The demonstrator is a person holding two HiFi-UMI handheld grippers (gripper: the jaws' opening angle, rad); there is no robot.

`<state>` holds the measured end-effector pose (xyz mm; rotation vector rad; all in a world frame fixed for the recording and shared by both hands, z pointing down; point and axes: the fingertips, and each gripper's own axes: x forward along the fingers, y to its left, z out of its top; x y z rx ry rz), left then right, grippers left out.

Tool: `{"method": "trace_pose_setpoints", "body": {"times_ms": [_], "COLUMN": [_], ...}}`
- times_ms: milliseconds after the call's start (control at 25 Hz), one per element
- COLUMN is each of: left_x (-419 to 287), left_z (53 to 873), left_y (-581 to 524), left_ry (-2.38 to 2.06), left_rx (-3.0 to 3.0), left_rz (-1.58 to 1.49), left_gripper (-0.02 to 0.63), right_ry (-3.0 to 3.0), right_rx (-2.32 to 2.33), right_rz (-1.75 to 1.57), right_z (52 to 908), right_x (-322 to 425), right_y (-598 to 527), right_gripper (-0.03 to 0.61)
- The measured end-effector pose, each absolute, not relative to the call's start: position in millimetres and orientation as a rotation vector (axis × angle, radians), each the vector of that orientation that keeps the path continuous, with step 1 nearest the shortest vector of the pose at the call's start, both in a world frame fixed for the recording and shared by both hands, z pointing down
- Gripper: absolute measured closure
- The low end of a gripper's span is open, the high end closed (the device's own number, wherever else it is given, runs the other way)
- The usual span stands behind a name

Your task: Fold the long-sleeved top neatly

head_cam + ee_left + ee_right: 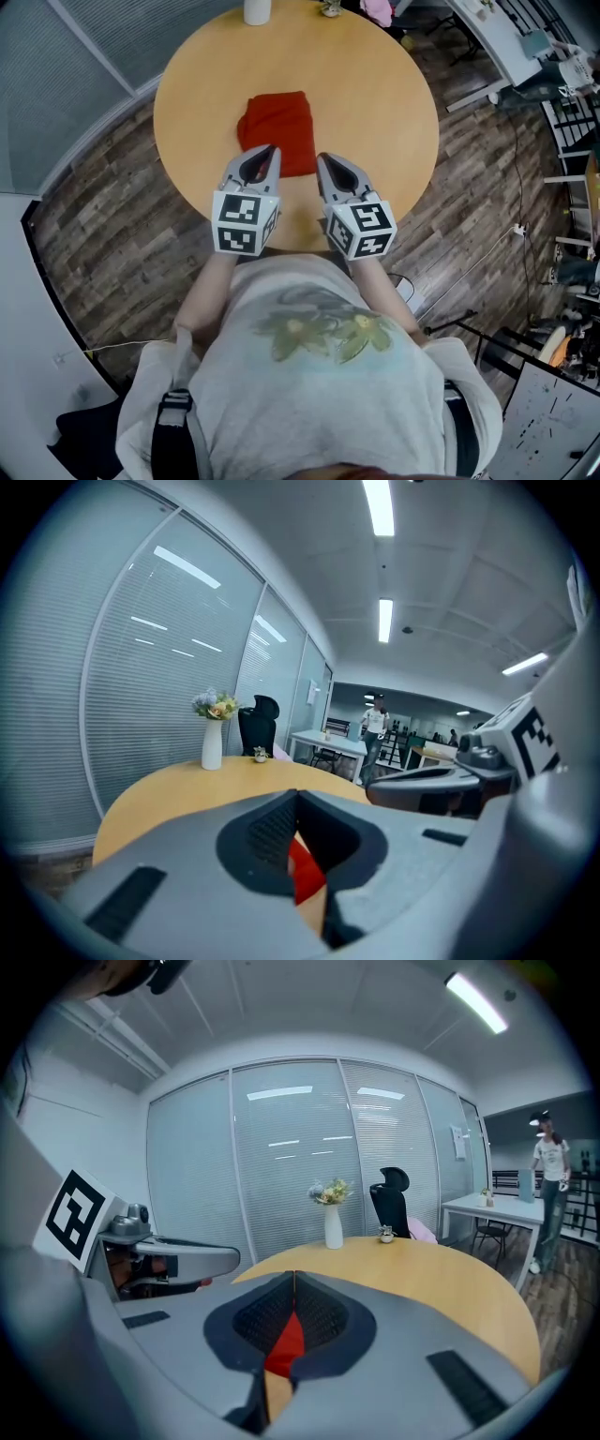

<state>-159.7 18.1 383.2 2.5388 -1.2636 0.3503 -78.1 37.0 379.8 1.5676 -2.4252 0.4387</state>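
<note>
Lying just beyond both shut fingers (269, 164): folded red top (278, 129)

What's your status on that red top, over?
Left gripper shut, empty. Right gripper shut, empty. Red top lies folded on the table. Nothing in the way.

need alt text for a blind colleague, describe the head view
A folded red top lies on a round wooden table, seen from above. The left claw and right claw, both shut, are side by side at its near edge.

Round wooden table (380, 94); plank floor (103, 234).
</note>
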Motion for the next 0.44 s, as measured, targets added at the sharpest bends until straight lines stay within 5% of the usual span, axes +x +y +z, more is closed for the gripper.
{"method": "trace_pose_setpoints", "body": {"times_ms": [440], "left_x": [-157], "left_z": [392], "left_y": [19], "left_ry": [-1.246], "left_rx": [2.524], "left_rz": [0.376], "left_gripper": [0.609], "right_ry": [-2.458], "right_rx": [1.489], "right_rz": [0.56], "right_z": [393], "right_x": [-84], "right_y": [36], "right_gripper": [0.56]}}
